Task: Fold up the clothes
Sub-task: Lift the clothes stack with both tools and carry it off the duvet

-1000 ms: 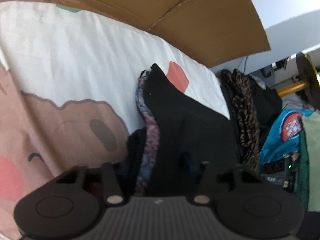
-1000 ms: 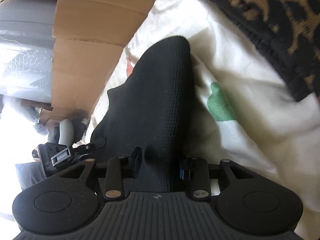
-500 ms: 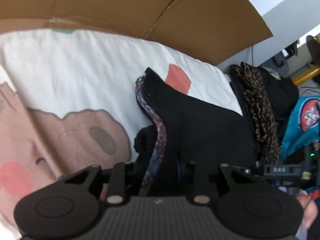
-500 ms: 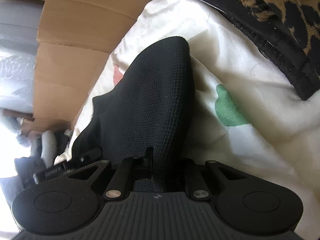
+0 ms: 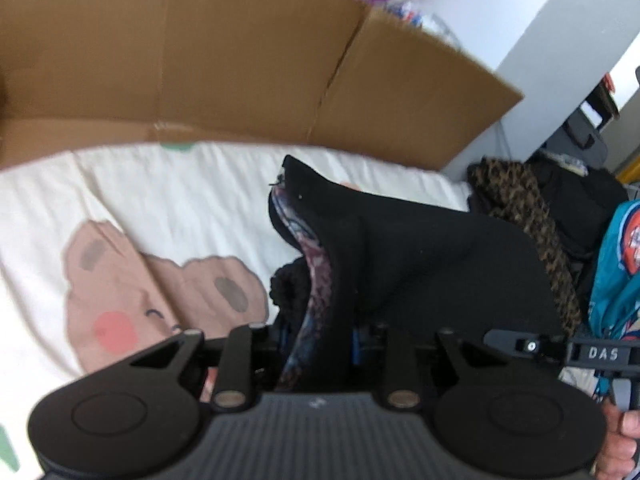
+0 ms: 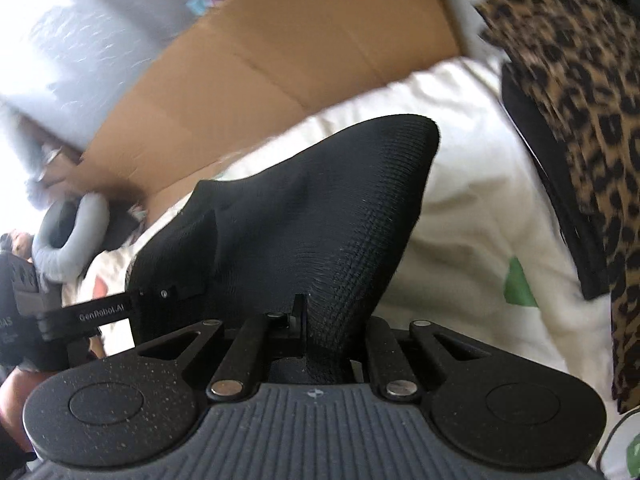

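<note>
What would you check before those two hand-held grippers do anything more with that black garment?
1. Left hand-held gripper clamped on the black garment: ok, its jaws have just closed on it.
2. Right hand-held gripper clamped on the garment: ok, just closed too.
3. Patterned lining caught in the left grip: cannot tell.
4. Garment clear of the leopard-print clothing: ok.
5. Bare bedsheet for laying it down: ok.
6. Far end of the garment off the sheet: cannot tell.

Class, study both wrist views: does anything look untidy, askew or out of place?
Yes. The leopard-print garment lies crumpled at the edge of the cream printed bedsheet, unfolded. The black knit garment hangs bunched between the left gripper and right gripper, its patterned lining exposed.
</note>
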